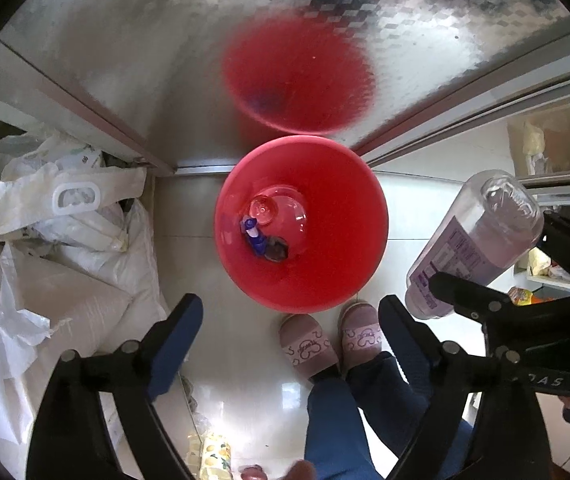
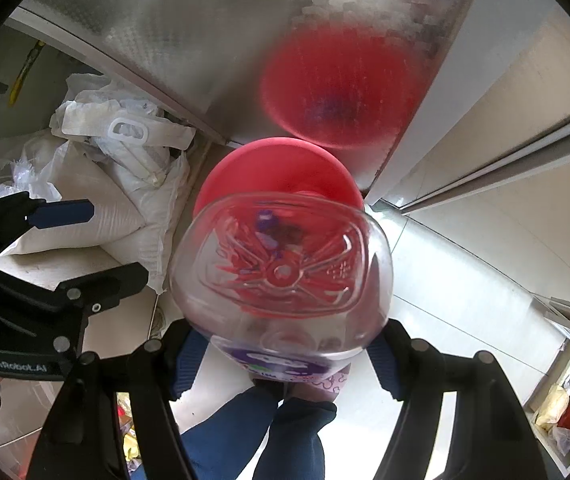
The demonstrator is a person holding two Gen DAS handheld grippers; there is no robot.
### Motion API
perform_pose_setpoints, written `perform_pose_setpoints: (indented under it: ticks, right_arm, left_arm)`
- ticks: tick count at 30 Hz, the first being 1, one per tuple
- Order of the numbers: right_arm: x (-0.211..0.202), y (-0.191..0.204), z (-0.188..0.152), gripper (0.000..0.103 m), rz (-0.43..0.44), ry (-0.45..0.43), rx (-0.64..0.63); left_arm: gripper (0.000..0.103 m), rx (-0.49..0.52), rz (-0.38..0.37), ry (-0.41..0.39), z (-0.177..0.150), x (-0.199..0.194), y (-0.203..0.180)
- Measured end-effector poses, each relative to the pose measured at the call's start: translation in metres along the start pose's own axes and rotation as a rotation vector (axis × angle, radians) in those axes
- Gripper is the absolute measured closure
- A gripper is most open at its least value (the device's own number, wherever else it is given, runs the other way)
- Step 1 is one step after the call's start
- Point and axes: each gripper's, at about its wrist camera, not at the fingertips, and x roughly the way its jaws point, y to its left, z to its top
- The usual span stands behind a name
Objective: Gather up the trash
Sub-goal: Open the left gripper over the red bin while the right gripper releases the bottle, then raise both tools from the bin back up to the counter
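Red bin [image 1: 301, 224] stands on the floor [image 1: 189, 208], pushed up against the foot of a patterned metal panel [image 1: 133, 60] that mirrors it as a red blur. Likely parked there so both hands can work straight above its mouth. Already inside, at the bottom: a clear bottle [image 1: 281, 210] lying down, a small blue-and-white piece [image 1: 253, 236] and something dark [image 1: 277, 249] beside it.

Left gripper [image 1: 289, 344] hangs over the bin's near rim, pointing straight down. Jaws stand wide apart, nothing between them; only floor and the person's 2 pink slippers [image 1: 327, 344] show in the gap. Judging by the empty jaws above the bin, this hand's piece is already dropped.

Right gripper [image 2: 281, 354] also points straight down, just beside the left. Jaws clamped on a clear plastic bottle [image 2: 281, 268] with a purple label, blue pads [image 2: 191, 356] pressing its flanks low on the body. Bottle base faces the camera, bin mouth visible through it, so the bottle seems lined up over the bin or close to it. From the left wrist view the same bottle sits off the bin's right edge, so alignment is uncertain.

White sacks [image 1: 97, 268] and crumpled packaging [image 1: 65, 196] are heaped on the floor left of the bin, well clear of both grippers.

Next, probably: release the bottle once it is over the opening.
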Motion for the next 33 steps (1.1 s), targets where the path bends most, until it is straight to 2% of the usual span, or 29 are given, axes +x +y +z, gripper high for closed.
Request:
perform_pose_setpoints:
  ticks: [10, 14, 20, 22, 25, 33]
  right_arm:
    - [0.003, 0.005, 0.002, 0.034, -0.02, 0.01, -0.016]
    - [0.002, 0.01, 0.0, 0.034, -0.059, 0.002, -0.053]
    - [-0.005, 0.008, -0.002, 0.034, -0.031, -0.009, -0.059]
    - [-0.01, 0.01, -0.004, 0.033, -0.031, -0.023, -0.065]
    - [-0.015, 0.013, -0.005, 0.032, -0.032, -0.025, -0.062]
    - [-0.053, 0.021, -0.013, 0.032, -0.043, -0.06, -0.064]
  left_arm:
    - [0.012, 0.006, 0.035, 0.013, -0.008, -0.004, 0.001]
    - [0.012, -0.008, 0.044, 0.001, -0.013, -0.008, 0.004]
    - [0.012, -0.018, 0.041, -0.017, -0.02, -0.018, 0.005]
    - [0.012, -0.032, 0.042, -0.03, -0.021, -0.023, 0.006]
    - [0.012, -0.078, 0.002, -0.051, -0.024, -0.036, 0.009]
    - [0.012, -0.082, 0.048, -0.114, -0.035, -0.084, -0.003]
